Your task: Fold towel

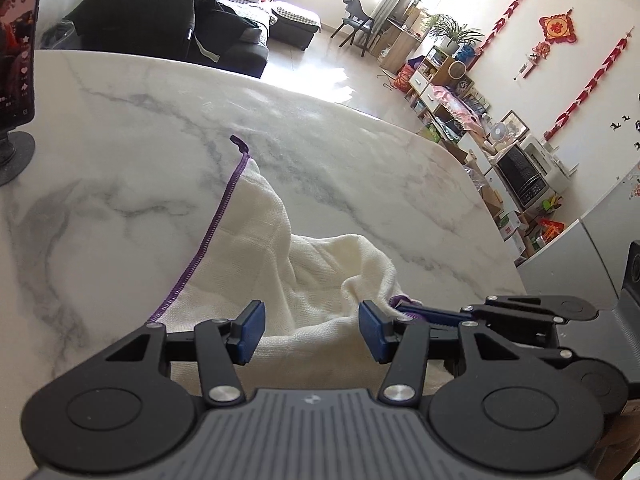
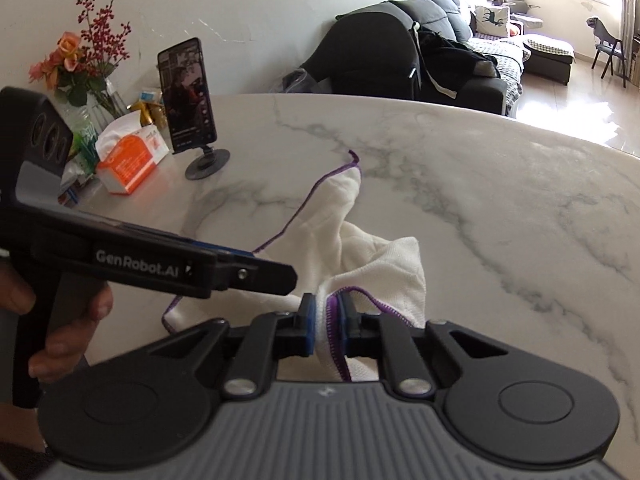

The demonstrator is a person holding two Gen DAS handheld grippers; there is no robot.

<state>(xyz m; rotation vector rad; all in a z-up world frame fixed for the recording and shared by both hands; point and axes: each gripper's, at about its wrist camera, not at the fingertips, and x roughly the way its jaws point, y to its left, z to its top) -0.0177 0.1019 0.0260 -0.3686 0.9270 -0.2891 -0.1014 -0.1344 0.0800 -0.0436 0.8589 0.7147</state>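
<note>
In the left wrist view, the left hand-held gripper (image 1: 312, 330) points down at a cream towel (image 1: 280, 272) with a purple hem, lying rumpled on the marble counter (image 1: 360, 168). Its blue pads (image 1: 252, 330) stand apart with towel cloth below and between them, and neither pad presses on it. One towel corner stretches away up the counter with a small purple loop at its tip; the middle is bunched into a ridge. At the right edge, the right hand-held gripper (image 1: 404, 307) comes in sideways, its tips at a purple-hemmed fold of the towel. A phone (image 1: 18, 40) on a round stand sits at the far left of the counter, and beyond the counter are a dark sofa (image 1: 168, 12) and shelves along the wall. In the right wrist view, the right hand-held gripper (image 2: 326, 320) is clamped on the towel (image 2: 384, 272): its blue pads (image 2: 307, 326) are close together with a purple-hemmed fold pinched upright between them, and cloth runs from the grip up onto the counter (image 2: 480, 184). The rest of the towel lies crumpled ahead, its far corner reaching toward the middle of the counter. The left hand-held gripper (image 2: 280, 274) crosses in from the left, seen from the side above the towel's near left part, held by a hand (image 2: 68, 332) on its grip. At the far left of the counter stand the phone (image 2: 188, 96), an orange tissue box (image 2: 132, 156) and a vase of flowers (image 2: 84, 56).
</note>
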